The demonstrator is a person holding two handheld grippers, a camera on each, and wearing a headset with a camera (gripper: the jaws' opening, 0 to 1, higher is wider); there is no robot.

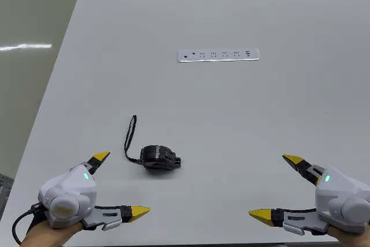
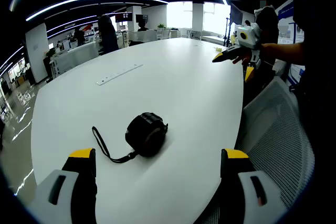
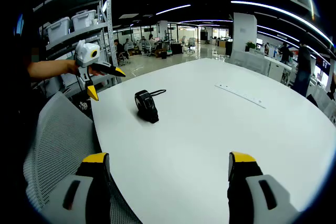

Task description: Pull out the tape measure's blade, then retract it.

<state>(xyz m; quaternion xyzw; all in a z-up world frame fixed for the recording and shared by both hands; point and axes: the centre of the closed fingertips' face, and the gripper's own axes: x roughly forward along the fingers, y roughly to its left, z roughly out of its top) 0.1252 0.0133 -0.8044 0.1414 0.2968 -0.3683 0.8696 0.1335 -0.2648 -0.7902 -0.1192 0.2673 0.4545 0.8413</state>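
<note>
We work on the white table point(image 1: 243, 120), with both grippers held near its front edge. The left gripper point(image 1: 121, 182) and the right gripper point(image 1: 274, 186) each stand with jaws wide apart and empty. The tape measure point(image 1: 160, 157) lies just beyond the left gripper, with no blade drawn out. We should clamp the case squarely with the left gripper, clear of the wrist strap point(image 1: 130, 136). The right gripper then pinches the blade's end hook, which is too small to make out here.

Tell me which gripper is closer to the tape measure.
The left gripper: its open jaws sit just beside the black tape measure, while the right gripper, also open, is well off to the other side.
</note>
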